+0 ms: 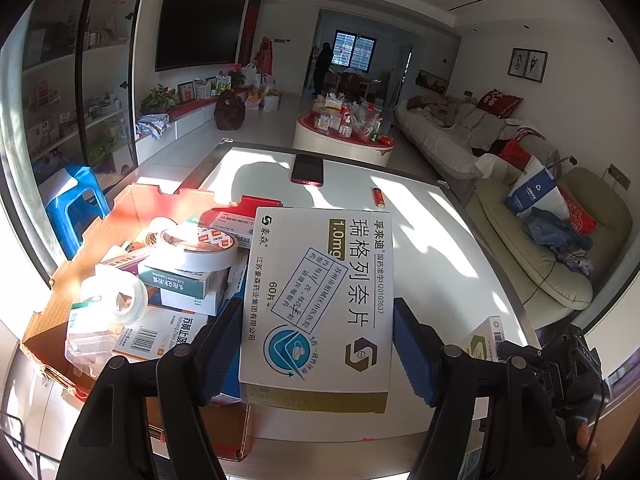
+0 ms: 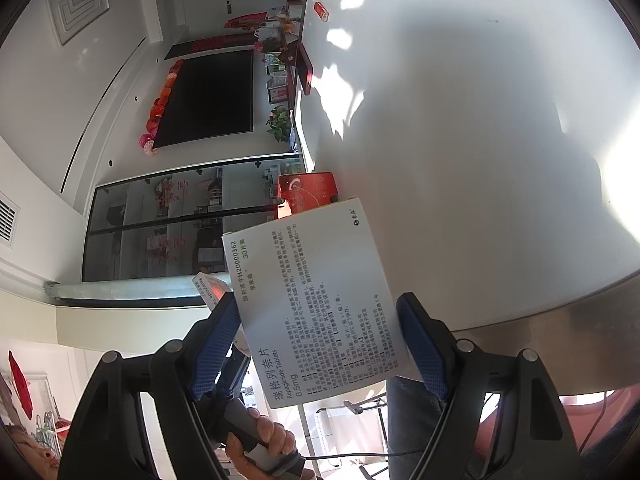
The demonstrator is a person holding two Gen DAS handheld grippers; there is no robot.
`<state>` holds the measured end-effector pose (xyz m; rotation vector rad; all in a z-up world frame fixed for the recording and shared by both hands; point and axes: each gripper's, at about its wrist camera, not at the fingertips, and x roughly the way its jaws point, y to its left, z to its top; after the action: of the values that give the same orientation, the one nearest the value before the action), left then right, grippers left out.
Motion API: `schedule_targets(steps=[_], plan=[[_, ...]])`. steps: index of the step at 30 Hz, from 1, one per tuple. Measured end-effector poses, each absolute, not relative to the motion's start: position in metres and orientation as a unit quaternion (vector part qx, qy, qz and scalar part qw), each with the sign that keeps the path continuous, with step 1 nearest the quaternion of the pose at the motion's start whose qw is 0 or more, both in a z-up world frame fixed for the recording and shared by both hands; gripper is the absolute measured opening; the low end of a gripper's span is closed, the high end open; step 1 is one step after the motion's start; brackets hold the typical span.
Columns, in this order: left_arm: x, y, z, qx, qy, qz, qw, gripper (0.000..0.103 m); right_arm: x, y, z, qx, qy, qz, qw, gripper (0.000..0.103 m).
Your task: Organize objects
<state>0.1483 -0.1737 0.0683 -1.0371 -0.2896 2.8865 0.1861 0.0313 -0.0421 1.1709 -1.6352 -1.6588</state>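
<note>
Medicine boxes are gripped above the tabletop (image 1: 420, 216): a 1.0mg box (image 1: 320, 296) in the left gripper's (image 1: 318, 344) jaws beside a carton (image 1: 132, 220), a 0.5mg box (image 2: 316, 300) in the right gripper's (image 2: 320, 344).

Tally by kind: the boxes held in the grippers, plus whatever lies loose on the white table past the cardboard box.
Medicine boxes: 2, the 1.0 mg box in the left gripper and the 0.5 mg box in the right gripper
Phone: 1
Small red tube: 1
Total: 4
</note>
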Motion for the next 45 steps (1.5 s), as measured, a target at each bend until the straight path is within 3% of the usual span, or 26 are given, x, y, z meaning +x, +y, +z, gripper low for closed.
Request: schedule_targets(steps=[45], plan=[[0.159,-0.198,0.074,-0.319,-0.087,0.943,-0.022,0.076,0.181,0.04,-0.05,0.43,-0.6,-0.617,0.271,0.079]])
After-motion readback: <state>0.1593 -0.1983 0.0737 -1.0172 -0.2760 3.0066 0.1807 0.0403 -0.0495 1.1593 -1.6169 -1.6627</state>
